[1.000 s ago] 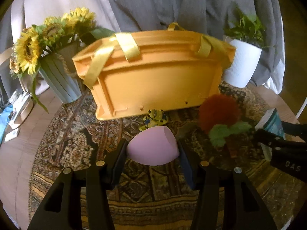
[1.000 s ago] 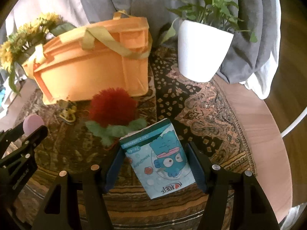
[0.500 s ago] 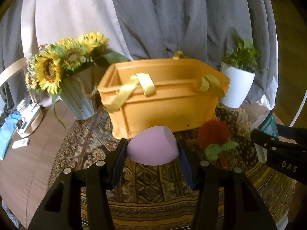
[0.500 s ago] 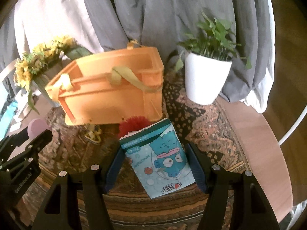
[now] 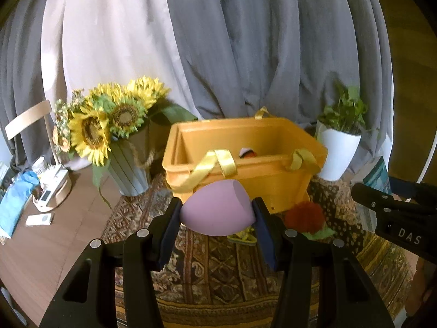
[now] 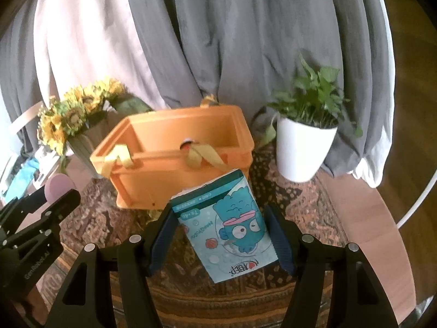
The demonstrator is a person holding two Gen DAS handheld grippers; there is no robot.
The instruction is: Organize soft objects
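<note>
My left gripper (image 5: 217, 214) is clamped on the purple sponge (image 5: 215, 210), held up in front of the orange basket (image 5: 245, 164). Right gripper (image 6: 222, 228) is squeezing 1 tissue pack (image 6: 226, 227), also just short of the basket. Only the left cam shows the red pompom (image 5: 306, 216) on the rug (image 5: 218, 262) w/ a small yellow thing beside it, just right of the pads. 2 pots total: sunflowers (image 5: 109, 120) far left, white planter (image 6: 303, 150) to the right.

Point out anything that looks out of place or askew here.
Nothing looks spilled or damaged. The tissue pack sits tilted in the right gripper. A red pompom and a small yellow toy lie loose on the rug before the orange basket.
</note>
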